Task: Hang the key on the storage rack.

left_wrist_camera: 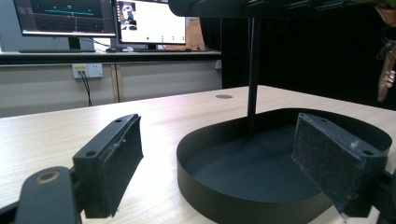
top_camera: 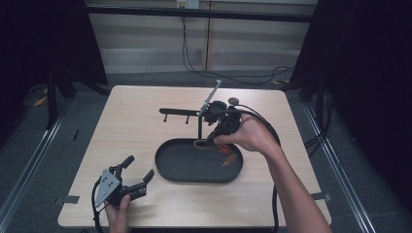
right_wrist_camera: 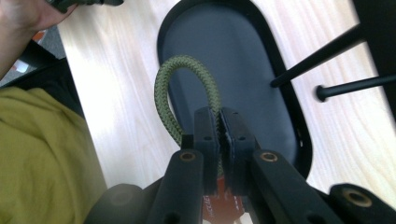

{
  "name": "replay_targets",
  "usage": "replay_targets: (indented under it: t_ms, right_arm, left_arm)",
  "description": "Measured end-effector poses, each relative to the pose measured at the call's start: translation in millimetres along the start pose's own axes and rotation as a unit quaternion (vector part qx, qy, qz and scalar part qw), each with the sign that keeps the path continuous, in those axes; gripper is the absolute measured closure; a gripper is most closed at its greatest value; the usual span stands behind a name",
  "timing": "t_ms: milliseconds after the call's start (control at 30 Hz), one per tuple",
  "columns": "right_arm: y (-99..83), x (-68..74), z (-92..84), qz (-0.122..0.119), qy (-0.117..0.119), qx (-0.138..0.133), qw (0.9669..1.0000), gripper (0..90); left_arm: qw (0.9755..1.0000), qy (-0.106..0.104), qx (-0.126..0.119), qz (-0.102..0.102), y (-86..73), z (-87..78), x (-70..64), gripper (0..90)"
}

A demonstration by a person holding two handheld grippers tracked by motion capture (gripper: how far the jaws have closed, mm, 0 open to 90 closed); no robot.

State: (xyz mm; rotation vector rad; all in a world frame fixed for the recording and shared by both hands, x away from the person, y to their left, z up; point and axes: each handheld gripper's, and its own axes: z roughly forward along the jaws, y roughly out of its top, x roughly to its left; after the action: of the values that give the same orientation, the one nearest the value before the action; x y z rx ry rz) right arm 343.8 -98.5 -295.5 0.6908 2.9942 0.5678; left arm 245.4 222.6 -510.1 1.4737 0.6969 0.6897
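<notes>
Here's the table [top_camera: 145,111], a pale wood-grain top with rounded corners, and sitting on it toward the middle is the black oval tray [top_camera: 194,167], matte, smooth, with a low upright wall all round. From the far end of the tray rises a thin black post [top_camera: 199,127] carrying a horizontal bar [top_camera: 180,111] with short pegs hanging under it.

Over at the tray's right end, the right gripper [top_camera: 212,138] is held by the person's right hand [top_camera: 250,136], angled down over the tray's rim. And look at the right gripper view: its jaws are clenched tight on an olive-green cord [right_wrist_camera: 184,88], a braided, woven loop that arches up out of the jaws and curls back down beside them, hanging above the tray floor. Something red and orange [right_wrist_camera: 219,210] sits just under the jaws, too hidden to identify; in the high view an orange piece [top_camera: 229,159] dangles just beside the hand, over the tray's right edge.

Down at the near left corner, the left gripper [top_camera: 138,175] rests low by the table edge in the left hand [top_camera: 119,213], grey three-cornered plate on top. Its jaws are spread wide, nothing between them; the left gripper view shows rough, dark, slightly worn pads [left_wrist_camera: 327,158] framing the tray, well apart from the cord.
</notes>
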Motion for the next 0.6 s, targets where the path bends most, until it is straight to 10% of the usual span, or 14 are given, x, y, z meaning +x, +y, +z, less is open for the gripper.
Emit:
replay_targets:
  t_ms: [600]
  right_arm:
    - [26.0, -26.9, -7.7, 0.021, -0.024, 0.001, 0.9995, 85.9]
  left_arm:
    - [1.0000, 0.000, 0.000, 0.000, 0.0, 0.0, 0.0, 15.7]
